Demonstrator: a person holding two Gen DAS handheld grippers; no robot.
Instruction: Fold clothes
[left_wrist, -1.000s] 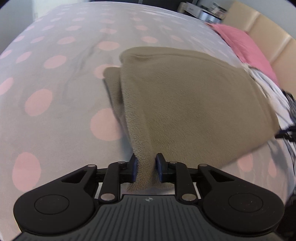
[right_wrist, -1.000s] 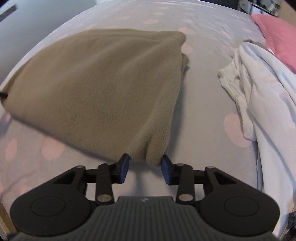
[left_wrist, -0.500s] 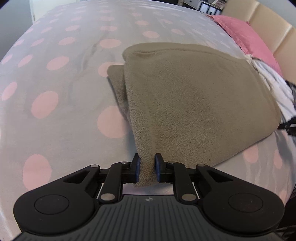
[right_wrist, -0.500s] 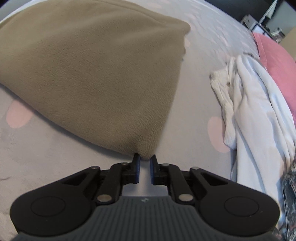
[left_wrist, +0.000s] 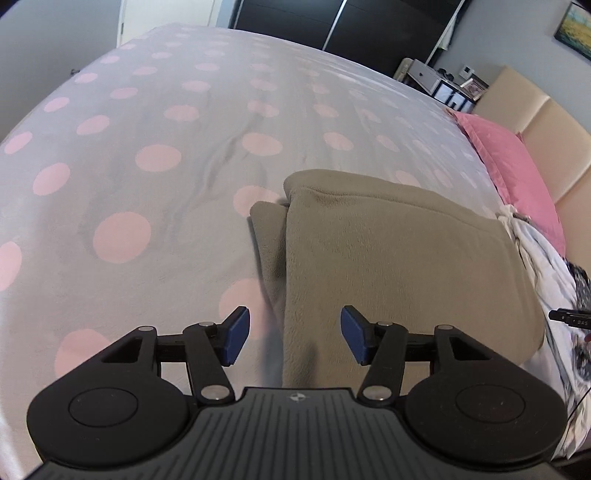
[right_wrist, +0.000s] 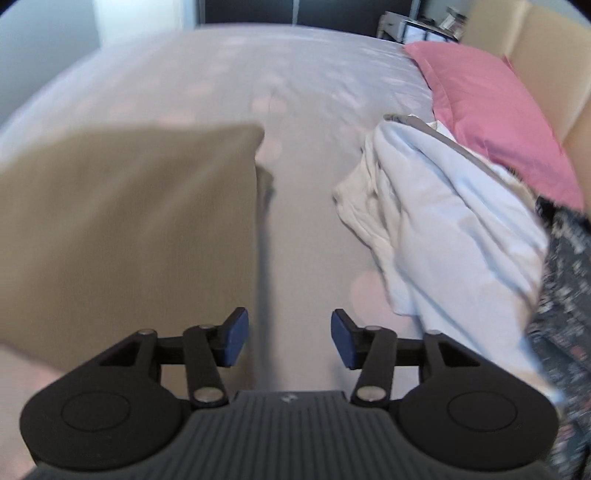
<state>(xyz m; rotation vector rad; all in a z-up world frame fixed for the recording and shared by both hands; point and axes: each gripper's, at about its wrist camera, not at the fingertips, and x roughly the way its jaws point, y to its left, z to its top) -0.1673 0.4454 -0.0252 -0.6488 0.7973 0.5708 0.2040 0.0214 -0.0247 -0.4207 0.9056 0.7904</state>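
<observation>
A tan fleece garment (left_wrist: 399, 266) lies folded flat on the dotted bedspread (left_wrist: 147, 155). My left gripper (left_wrist: 294, 339) hovers above its near left edge, jaws opening, pads clear of the cloth below them. In the right wrist view the same tan fleece (right_wrist: 125, 229) fills the left side, blurred. My right gripper (right_wrist: 289, 339) is over the fleece's near right corner, jaws opening, with only bedspread (right_wrist: 303, 221) seen between the blue pads. Neither gripper holds anything.
A heap of white and pale blue clothes (right_wrist: 436, 221) lies to the right of the fleece, with a dark patterned cloth (right_wrist: 565, 280) beside it. A pink pillow (right_wrist: 491, 110) rests against a beige headboard (right_wrist: 535, 48). Shelving (left_wrist: 439, 83) stands beyond the bed.
Both grippers were shut on the fleece's near corners; now both have let go and lifted away. The fleece lies flat on the bed.
</observation>
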